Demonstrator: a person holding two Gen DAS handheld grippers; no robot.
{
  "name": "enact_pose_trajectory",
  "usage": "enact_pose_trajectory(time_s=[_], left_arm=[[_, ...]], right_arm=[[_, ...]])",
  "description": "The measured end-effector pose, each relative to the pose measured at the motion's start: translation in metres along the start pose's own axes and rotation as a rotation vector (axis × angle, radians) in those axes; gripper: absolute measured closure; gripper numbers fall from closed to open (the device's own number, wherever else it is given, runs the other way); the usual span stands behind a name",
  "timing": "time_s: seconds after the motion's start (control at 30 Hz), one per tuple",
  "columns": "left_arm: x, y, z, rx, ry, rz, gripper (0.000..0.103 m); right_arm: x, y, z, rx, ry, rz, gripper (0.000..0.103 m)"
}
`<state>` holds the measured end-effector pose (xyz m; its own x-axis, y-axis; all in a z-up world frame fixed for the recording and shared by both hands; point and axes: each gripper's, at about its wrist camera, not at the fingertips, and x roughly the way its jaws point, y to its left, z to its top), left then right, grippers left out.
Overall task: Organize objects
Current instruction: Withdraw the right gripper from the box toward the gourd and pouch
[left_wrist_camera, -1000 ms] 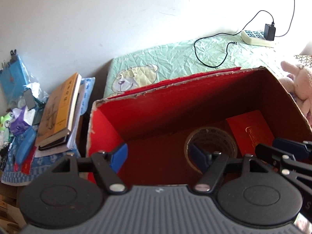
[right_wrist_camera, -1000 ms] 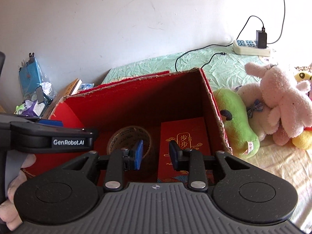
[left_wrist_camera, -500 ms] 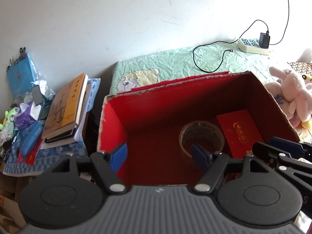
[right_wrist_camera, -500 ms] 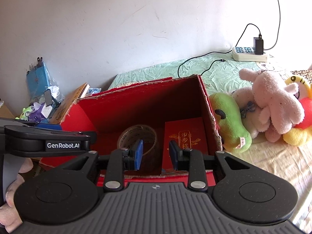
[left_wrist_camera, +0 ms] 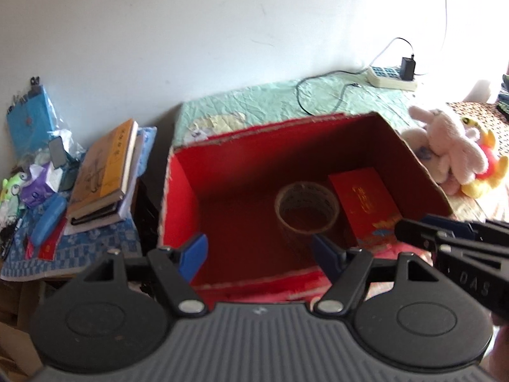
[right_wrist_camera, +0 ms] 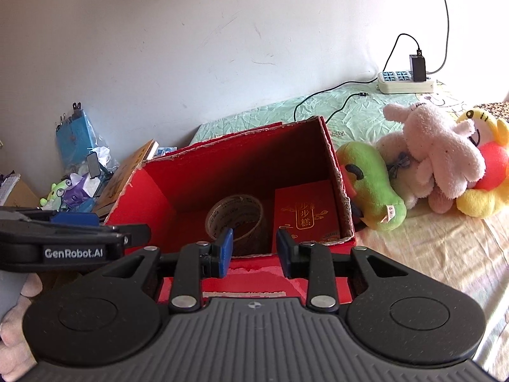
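Observation:
An open red cardboard box [left_wrist_camera: 181,191] [right_wrist_camera: 152,191] sits on the bed. Inside it lie a roll of clear tape [left_wrist_camera: 307,205] [right_wrist_camera: 235,213] and a flat red packet with gold print [left_wrist_camera: 366,200] [right_wrist_camera: 305,216]. My left gripper [left_wrist_camera: 259,253] is open wide and empty, held above the box's near edge. My right gripper [right_wrist_camera: 254,250] is open a little and empty, also at the near edge. Each gripper shows at the side of the other's view.
Plush toys lie right of the box: a green one [right_wrist_camera: 372,191], a pink rabbit [right_wrist_camera: 442,149] [left_wrist_camera: 451,146] and a yellow one [right_wrist_camera: 483,172]. A stack of books [left_wrist_camera: 105,172] and clutter sit to the left. A power strip [right_wrist_camera: 404,81] with cable lies by the wall.
Both grippers have pulled back and up from inside the box to its near edge. The tape and red packet stay in place. Both stay empty.

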<state>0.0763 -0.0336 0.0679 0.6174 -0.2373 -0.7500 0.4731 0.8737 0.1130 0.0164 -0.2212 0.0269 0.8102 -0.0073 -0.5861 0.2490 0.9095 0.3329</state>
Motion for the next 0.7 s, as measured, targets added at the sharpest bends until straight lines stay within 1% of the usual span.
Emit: enact_pose_trajectory(time_s=[0.13,0.23,0.33,0.47,0.53,0.6,0.7], left_arm=[[-0.003,0.007,-0.014,-0.007,0.025,-0.07,0.028],[-0.004,0.009,-0.023,0.0,0.03,-0.105,0.028],[-0.002,0.008,-0.031,0.011,0.046,-0.153,0.028],[-0.001,0.004,-0.044,0.043,0.061,-0.224,0.028],[-0.001,0.001,-0.05,0.073,0.077,-0.297,0.028],[-0.001,-0.003,-0.057,0.11,0.094,-0.373,0.028],[0.0,-0.011,-0.069,0.165,0.116,-0.459,0.028]], right_arm=[[-0.007,-0.003,-0.004,0.015,-0.004,0.039,0.071],[-0.012,-0.004,-0.009,0.022,-0.008,0.072,0.071],[-0.011,-0.004,-0.014,0.019,0.01,0.094,0.071],[-0.003,-0.008,-0.024,0.039,0.093,0.118,0.071],[0.003,-0.012,-0.03,0.055,0.165,0.141,0.071],[0.008,-0.019,-0.037,0.097,0.231,0.161,0.071],[0.014,-0.029,-0.047,0.163,0.314,0.166,0.071]])
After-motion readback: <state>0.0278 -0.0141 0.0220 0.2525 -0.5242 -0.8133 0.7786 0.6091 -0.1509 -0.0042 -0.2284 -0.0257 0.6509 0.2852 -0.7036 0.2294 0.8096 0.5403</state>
